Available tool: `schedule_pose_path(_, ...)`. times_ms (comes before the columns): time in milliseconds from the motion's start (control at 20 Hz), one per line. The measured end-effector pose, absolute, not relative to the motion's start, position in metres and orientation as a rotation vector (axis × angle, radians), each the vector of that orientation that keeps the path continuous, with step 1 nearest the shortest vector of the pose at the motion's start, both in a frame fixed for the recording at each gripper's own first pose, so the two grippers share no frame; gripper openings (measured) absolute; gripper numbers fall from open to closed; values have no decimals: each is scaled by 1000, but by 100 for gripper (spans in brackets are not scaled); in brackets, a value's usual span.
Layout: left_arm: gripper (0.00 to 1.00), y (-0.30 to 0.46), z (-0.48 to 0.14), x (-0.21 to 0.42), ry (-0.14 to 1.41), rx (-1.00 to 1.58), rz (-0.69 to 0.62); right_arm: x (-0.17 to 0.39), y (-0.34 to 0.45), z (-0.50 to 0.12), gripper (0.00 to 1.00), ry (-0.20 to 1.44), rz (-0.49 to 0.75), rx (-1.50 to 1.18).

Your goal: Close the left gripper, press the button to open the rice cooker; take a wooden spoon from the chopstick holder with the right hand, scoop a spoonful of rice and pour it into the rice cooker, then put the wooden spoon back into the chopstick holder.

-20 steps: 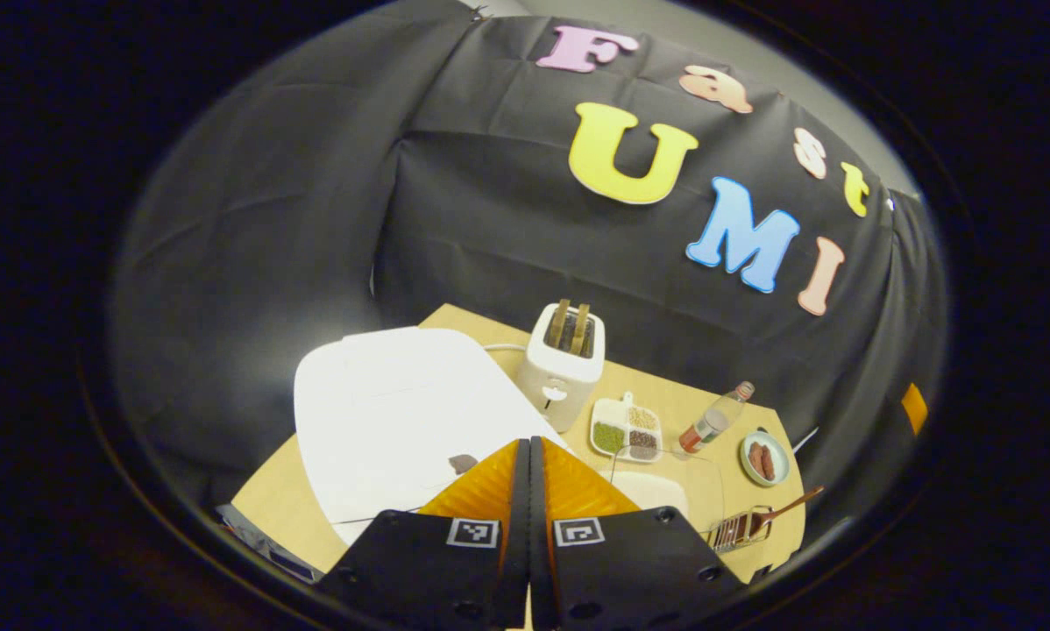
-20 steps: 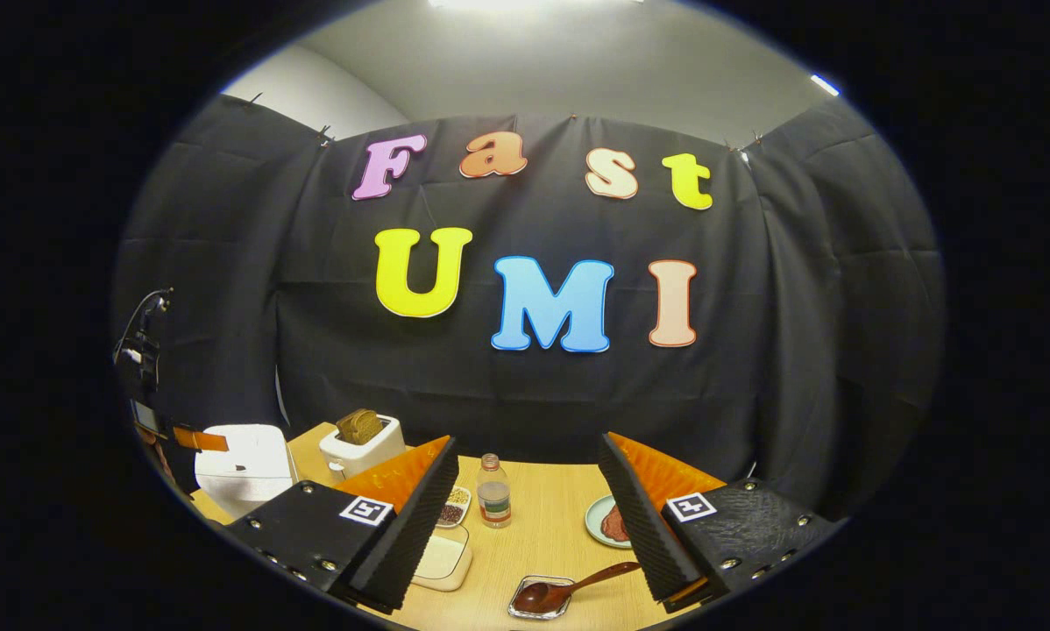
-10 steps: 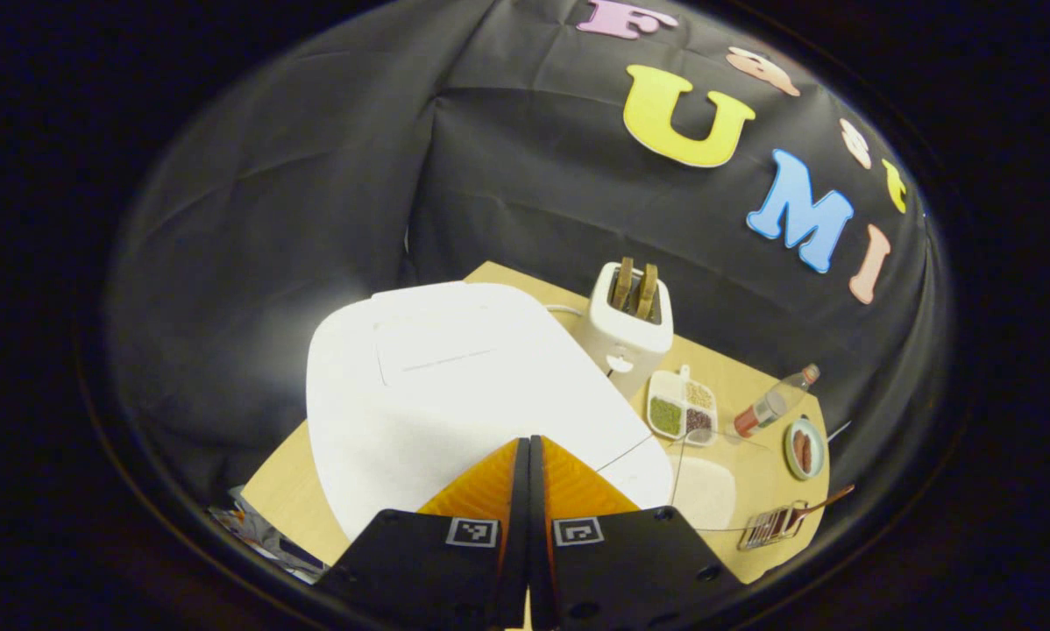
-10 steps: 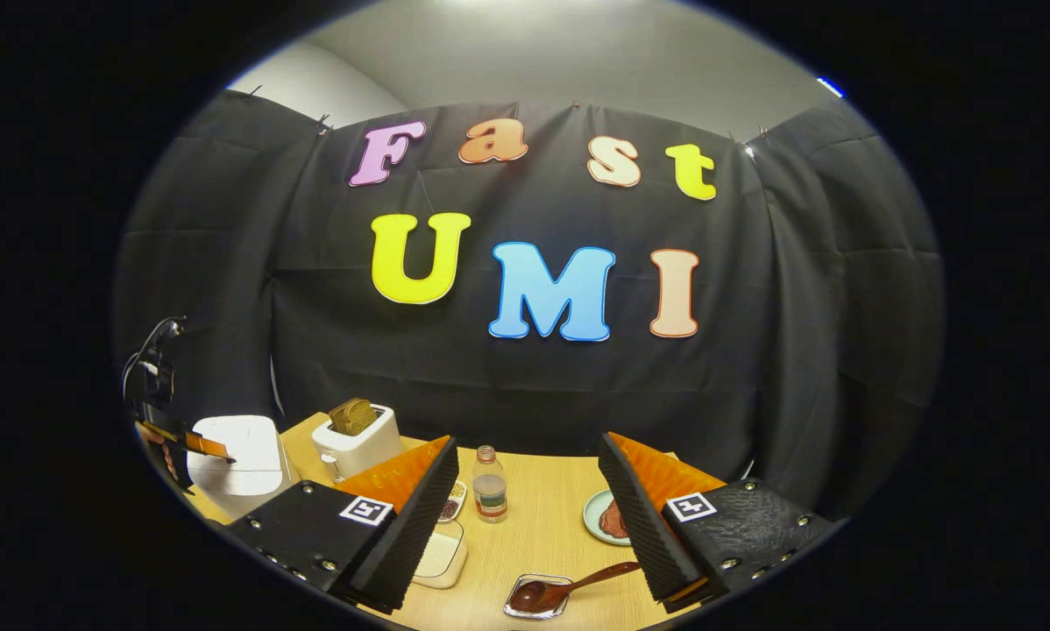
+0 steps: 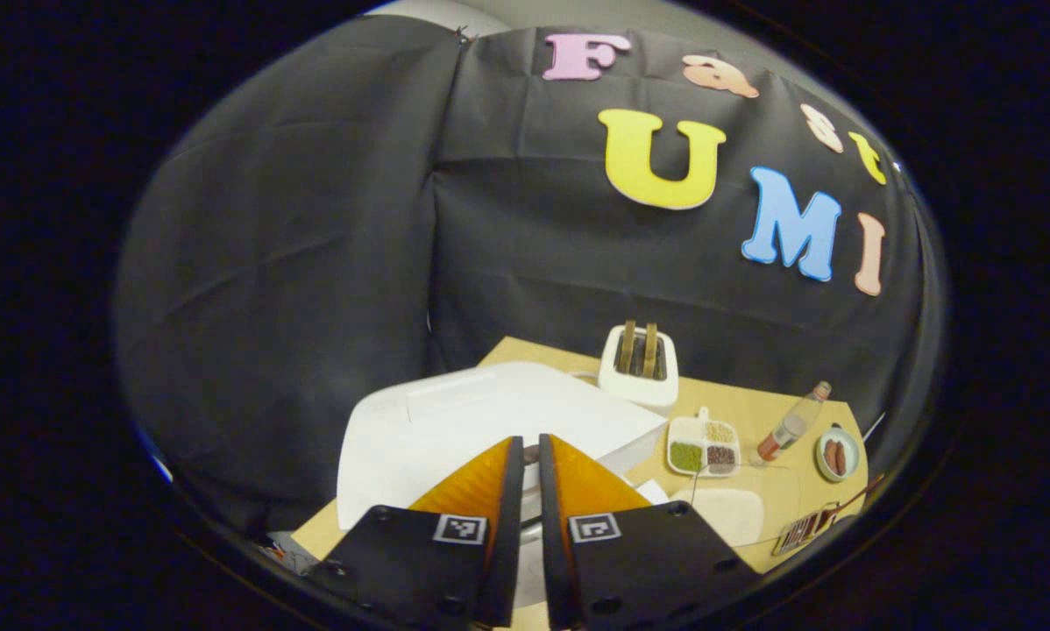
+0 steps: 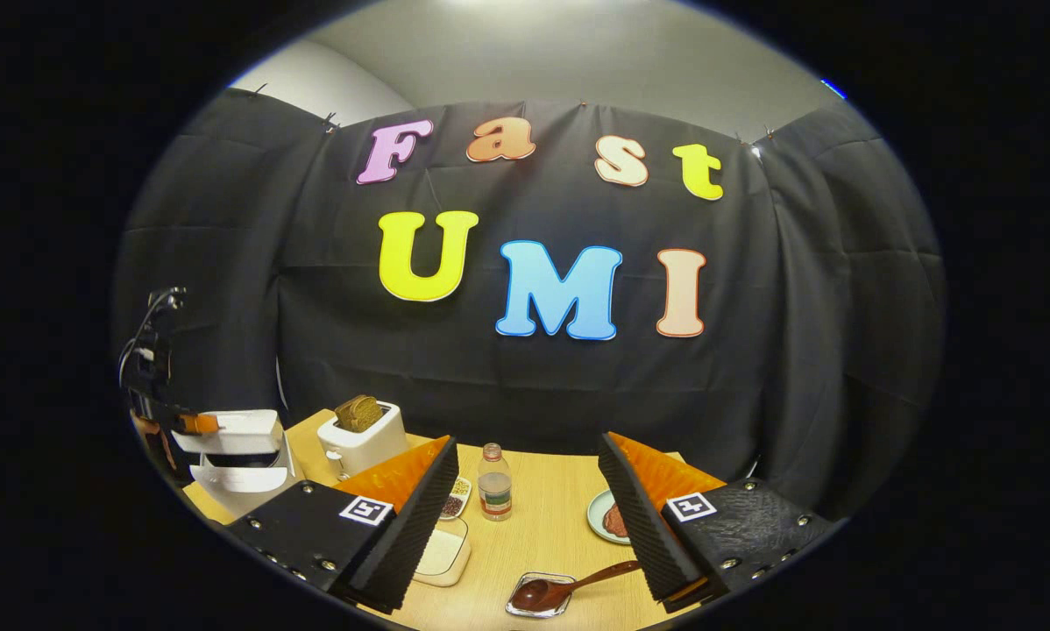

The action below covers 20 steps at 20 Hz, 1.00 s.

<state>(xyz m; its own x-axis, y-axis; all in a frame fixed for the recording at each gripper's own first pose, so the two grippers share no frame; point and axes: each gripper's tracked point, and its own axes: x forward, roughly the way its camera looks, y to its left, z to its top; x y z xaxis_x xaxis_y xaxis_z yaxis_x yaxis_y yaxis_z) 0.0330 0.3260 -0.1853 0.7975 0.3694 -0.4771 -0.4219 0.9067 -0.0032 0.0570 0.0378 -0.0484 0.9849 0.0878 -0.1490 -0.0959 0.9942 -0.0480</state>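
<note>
The white rice cooker (image 5: 490, 412) sits right ahead of my left gripper (image 5: 526, 443), whose fingers are pressed nearly together with nothing held, at the cooker's front edge. In the right gripper view the rice cooker (image 6: 236, 456) stands at far left with its lid lifted ajar, and the left gripper (image 6: 188, 423) is at its front. My right gripper (image 6: 525, 438) hangs open above the table. Below it the wooden spoon (image 6: 578, 583) rests in the small chopstick holder (image 6: 534, 605). A clear box of white rice (image 6: 442, 554) lies by its left finger.
A white toaster (image 5: 637, 368) with bread stands behind the cooker. To its right on the wooden table (image 6: 542, 526) are a divided dish of grains (image 5: 705, 445), a small bottle (image 6: 493, 486) and a plate of sausages (image 5: 838, 454).
The cooker lid has sprung up ajar. My left gripper has tipped back from the lid top to the front edge, a thin slit showing between its fingers. The right gripper has barely moved.
</note>
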Motion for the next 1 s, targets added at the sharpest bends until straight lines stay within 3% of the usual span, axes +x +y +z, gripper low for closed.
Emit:
schedule_pose_path(50, 31, 322, -163, 36, 444, -96, 422, 57, 38, -46, 98, 143, 95, -58)
schedule_pose_path(100, 53, 317, -147, 38, 401, -83, 402, 55, 38, -45, 98, 138, 97, -56)
schedule_pose_path(200, 84, 306, -114, 36, 324, -63, 382, 53, 38, -41, 98, 125, 102, -50)
schedule_pose_path(350, 90, 286, -71, 31, 217, -44, 360, 51, 33, -41, 98, 119, 94, -48)
schedule_pose_path(550, 89, 236, -35, 21, 106, -28, 296, 43, 22, -38, 98, 94, 94, -12)
schedule_pose_path(1000, 93, 136, -29, 8, 47, 33, 181, 46, -43, -41, 98, 12, -24, -38)
